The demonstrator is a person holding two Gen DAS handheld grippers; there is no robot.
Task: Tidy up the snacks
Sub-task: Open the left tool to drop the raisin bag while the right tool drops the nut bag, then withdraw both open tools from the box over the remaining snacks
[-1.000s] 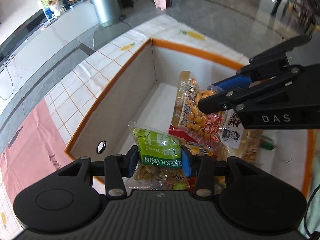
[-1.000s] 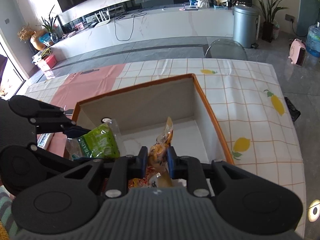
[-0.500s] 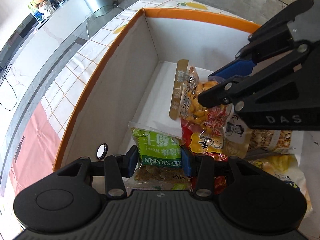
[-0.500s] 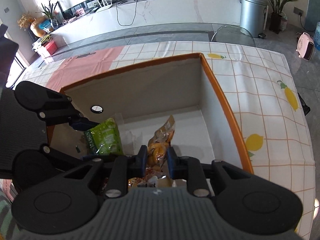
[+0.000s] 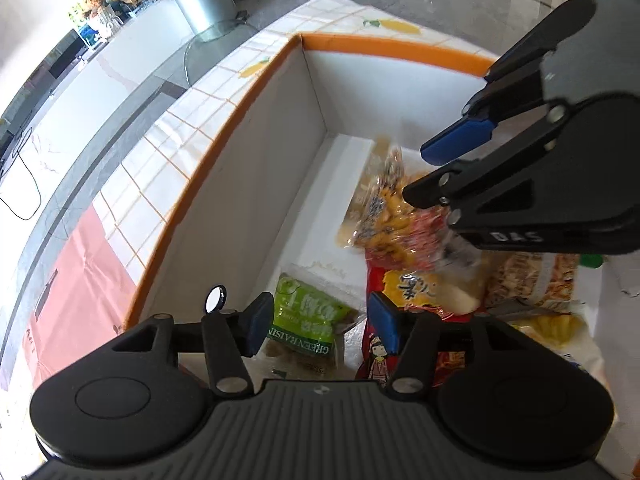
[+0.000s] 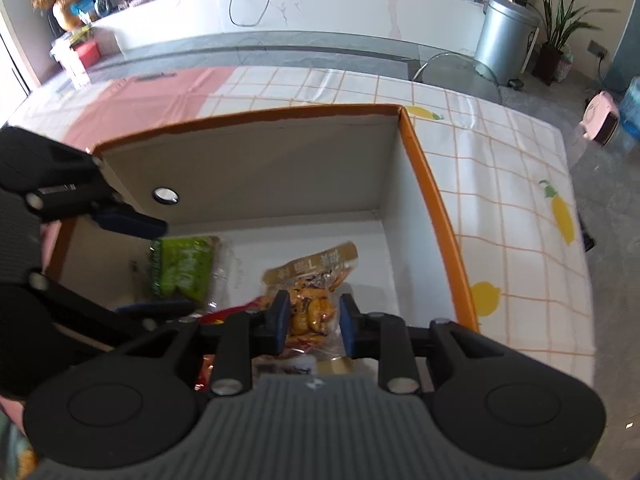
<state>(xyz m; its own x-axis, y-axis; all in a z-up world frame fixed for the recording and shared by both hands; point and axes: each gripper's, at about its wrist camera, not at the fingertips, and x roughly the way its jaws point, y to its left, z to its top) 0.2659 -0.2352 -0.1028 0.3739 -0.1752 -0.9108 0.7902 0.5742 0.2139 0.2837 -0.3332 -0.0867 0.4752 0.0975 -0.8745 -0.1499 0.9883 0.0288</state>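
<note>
two hand-held grippers hang over an orange-rimmed box (image 5: 224, 136) on a table with a lemon-print cloth (image 6: 520, 184). in the left wrist view, the left gripper (image 5: 316, 326) sits at lower centre with its blue pads (image 5: 256, 330) spread apart, the green raisin packet (image 5: 310, 316) lying loose between them on the white box floor, touching neither pad as far as can be seen. at the right of that frame, the right gripper (image 5: 440, 172) hovers above a blurred bag of yellow snacks (image 5: 384, 208), which lies over a red packet (image 5: 412, 292). in the right wrist view, the right gripper's fingers stand apart either side of the yellow snack bag at lower centre, with gaps visible. further packets crowd the box's lower right corner in the left view. a metal bin (image 6: 506, 36) stands at upper right of the right view.
</note>
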